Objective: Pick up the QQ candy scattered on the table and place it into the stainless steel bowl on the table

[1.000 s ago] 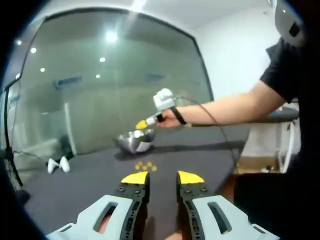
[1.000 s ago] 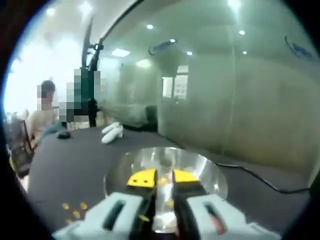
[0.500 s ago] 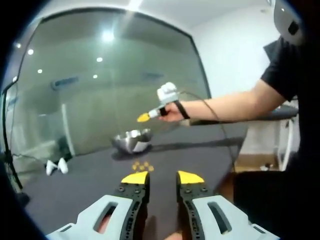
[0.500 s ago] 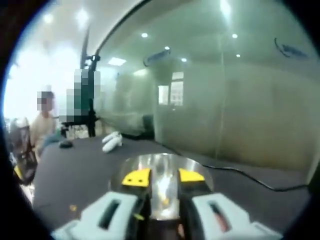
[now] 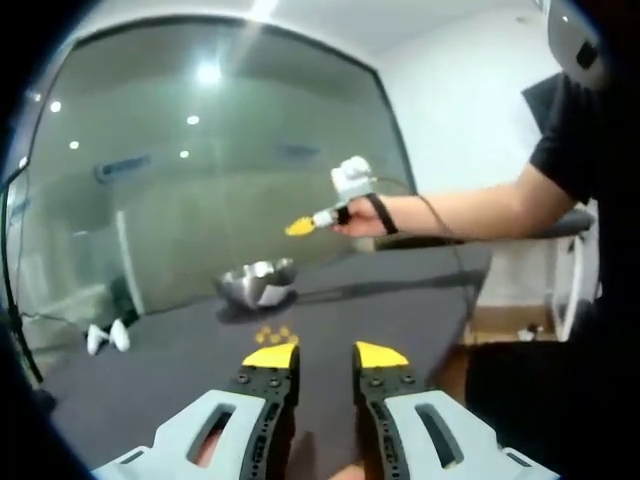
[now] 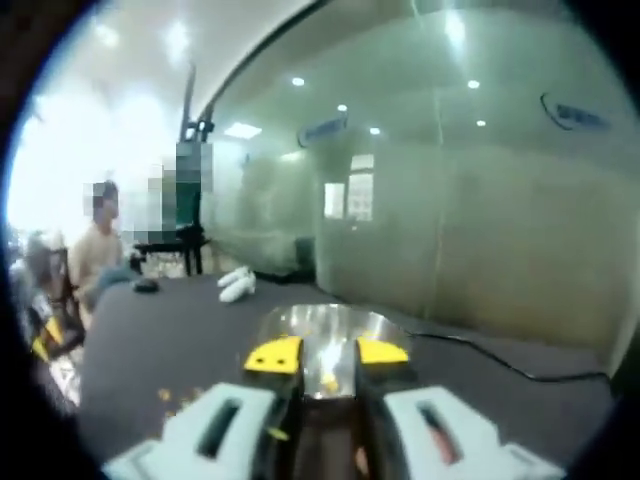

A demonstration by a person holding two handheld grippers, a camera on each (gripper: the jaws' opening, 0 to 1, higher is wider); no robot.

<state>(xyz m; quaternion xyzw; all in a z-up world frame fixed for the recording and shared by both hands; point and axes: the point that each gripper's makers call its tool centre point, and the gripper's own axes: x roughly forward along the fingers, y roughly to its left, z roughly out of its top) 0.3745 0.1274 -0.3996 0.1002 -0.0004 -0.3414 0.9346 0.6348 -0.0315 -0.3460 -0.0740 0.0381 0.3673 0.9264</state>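
Small yellow QQ candy pieces (image 5: 274,334), lying in a loose cluster on the dark grey desk (image 5: 380,305), just on the near side of the shiny round stainless steel bowl (image 5: 255,283) in the left gripper view. In the right gripper view, a few more of the same yellow pieces (image 6: 180,398) scattered to the left of the bowl (image 6: 325,330), with a yellowish glint inside it, too blurred to name.

Left hand-held gripper (image 5: 325,355): yellow-tipped jaws parted by a clear gap, nothing between them, held above the desk on the near side of the cluster. Right hand-held gripper (image 6: 326,353): jaws apart, empty, raised over the bowl; seen too in the left gripper view (image 5: 300,225), up in the air above the bowl and to its right, gripped by a hand (image 5: 362,216) on a bare forearm with a black sleeve.

Two white objects (image 5: 104,338) far to the left of the bowl. Behind the bowl, a tall frosted glass wall (image 5: 200,170) reflecting ceiling lights.
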